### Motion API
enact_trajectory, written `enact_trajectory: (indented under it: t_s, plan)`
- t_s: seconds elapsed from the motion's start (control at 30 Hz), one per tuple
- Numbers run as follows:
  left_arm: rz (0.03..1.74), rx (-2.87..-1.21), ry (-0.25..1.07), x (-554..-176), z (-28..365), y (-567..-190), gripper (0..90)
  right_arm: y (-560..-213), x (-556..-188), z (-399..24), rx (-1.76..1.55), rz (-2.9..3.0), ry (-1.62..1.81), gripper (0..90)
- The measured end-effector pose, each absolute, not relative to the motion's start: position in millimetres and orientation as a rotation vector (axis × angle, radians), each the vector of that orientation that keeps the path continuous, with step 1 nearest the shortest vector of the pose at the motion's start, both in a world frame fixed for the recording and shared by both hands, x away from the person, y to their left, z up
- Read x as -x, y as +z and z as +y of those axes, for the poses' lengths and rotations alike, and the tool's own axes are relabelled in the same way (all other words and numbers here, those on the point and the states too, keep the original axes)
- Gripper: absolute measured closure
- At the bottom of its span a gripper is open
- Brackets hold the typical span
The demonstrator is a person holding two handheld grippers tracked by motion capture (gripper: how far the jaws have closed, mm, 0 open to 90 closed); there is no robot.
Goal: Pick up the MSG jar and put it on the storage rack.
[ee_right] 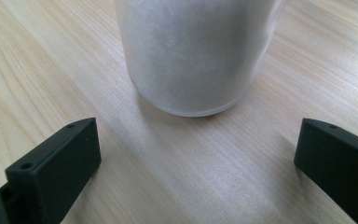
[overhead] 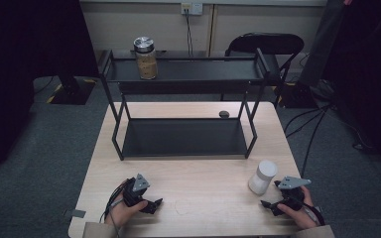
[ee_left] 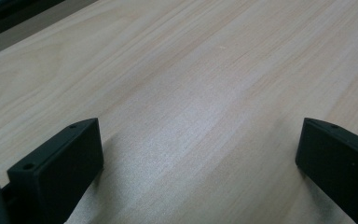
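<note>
A white frosted cylinder jar [overhead: 263,177] stands upright on the wooden table [overhead: 203,198] near its front right. My right gripper [overhead: 267,204] rests just in front of it, held in a hand. In the right gripper view the jar [ee_right: 196,51] stands a little beyond the open gripper [ee_right: 198,123], apart from both pads. My left gripper [overhead: 155,202] lies at the front left in the other hand. Its own view has that gripper [ee_left: 198,126] open wide over bare wood. A glass jar with a metal lid [overhead: 145,58] holding tan contents stands on the top shelf of a black rack [overhead: 183,74].
The black two-tier rack's lower shelf [overhead: 181,138] spans the middle of the table. A small dark round object [overhead: 223,114] lies behind it on the tabletop. A black chair [overhead: 265,44] stands behind the table, and cables run along the floor at right.
</note>
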State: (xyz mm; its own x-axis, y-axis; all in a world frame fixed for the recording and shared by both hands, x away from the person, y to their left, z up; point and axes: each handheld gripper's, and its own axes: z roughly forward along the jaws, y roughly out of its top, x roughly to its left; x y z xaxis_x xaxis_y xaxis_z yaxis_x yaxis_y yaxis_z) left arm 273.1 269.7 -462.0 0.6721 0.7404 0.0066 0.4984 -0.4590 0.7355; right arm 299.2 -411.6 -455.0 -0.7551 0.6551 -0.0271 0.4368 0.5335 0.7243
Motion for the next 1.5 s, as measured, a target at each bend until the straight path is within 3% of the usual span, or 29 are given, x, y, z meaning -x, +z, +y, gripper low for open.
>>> enact_trajectory:
  t_s: [0.73,1.5]
  plan:
    - [0.952,-2.152,0.426,-273,269,-462,0.0,-452,-296,-411,-0.915,2.465,1.08,0.8]
    - [0.953,-2.152,0.426,-273,269,-462,0.0,-409,-295,-414,-0.936,2.349,1.244,0.4]
